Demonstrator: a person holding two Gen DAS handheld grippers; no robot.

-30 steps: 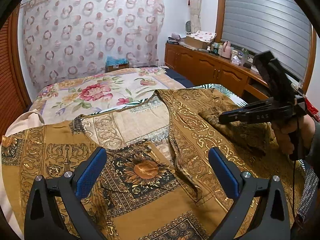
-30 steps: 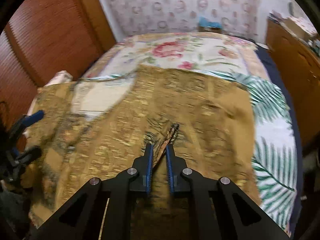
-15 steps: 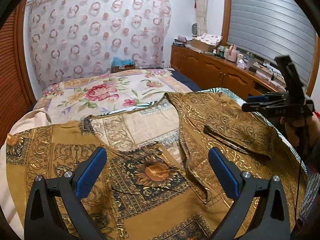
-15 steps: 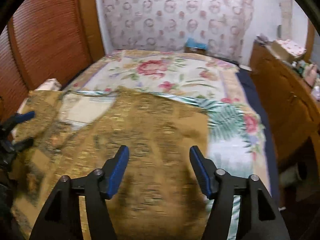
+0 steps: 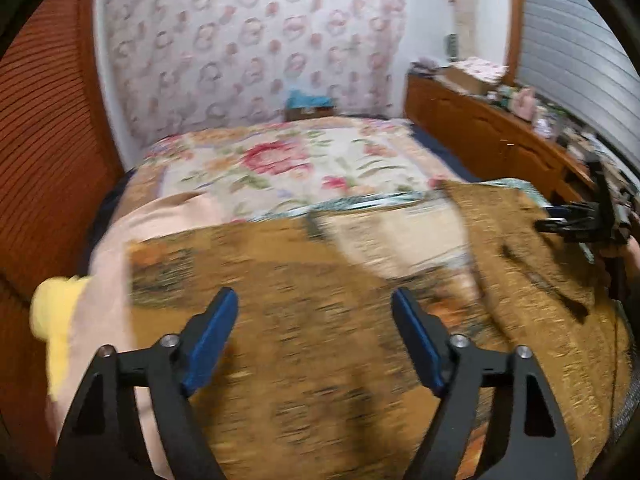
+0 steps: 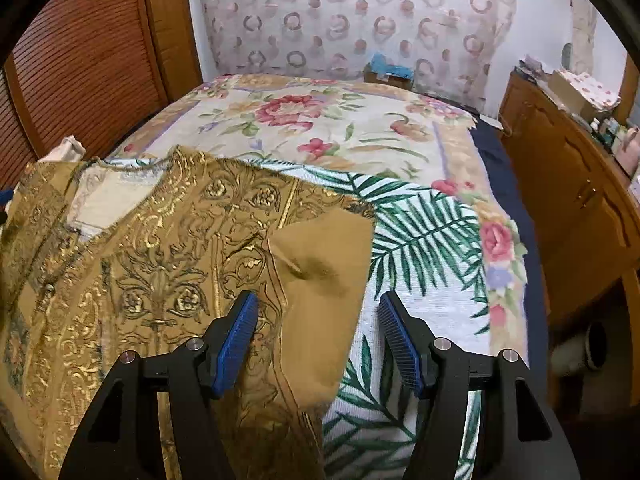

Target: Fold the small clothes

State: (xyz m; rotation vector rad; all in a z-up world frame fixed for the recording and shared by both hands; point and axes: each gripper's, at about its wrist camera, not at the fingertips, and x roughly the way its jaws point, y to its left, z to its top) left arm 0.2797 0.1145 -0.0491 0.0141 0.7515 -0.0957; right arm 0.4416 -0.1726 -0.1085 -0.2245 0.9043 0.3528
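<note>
A bedroom, with a wide bed [image 6: 440,292] under a white bedspread printed with green palm fronds and pink flowers filling most of both views. Nearest the right wrist camera, the right gripper [image 6: 318,312] has its blue-padded jaws standing well apart with nothing pressed between them; it hangs over the right-hand edge of the gold-and-brown ornate patterned garment [image 6: 168,264], where a plain mustard sleeve or flap is folded over onto the printed cloth. Right of that edge the bedspread lies bare out to the side of the bed, beyond which a dark blue sheet border runs along a narrow gap beside a long brown wooden cabinet [image 6: 580,200] with clutter on top.

In the left wrist view, heavily blurred, the left gripper [image 5: 314,314] has its jaws closing but still wide, nothing between them, above the left part of the same garment [image 5: 320,360]. The garment lies spread flat across the near end of the bed, its pale lining showing at the open neck. Left of it a pale pink cloth [image 5: 120,272] and a yellow item [image 5: 56,312] reach the bed's edge, close to a reddish-brown louvred door [image 5: 48,160]. Farther back the bedspread is bare up to a curtain with pink ring patterns [image 6: 352,16]
</note>
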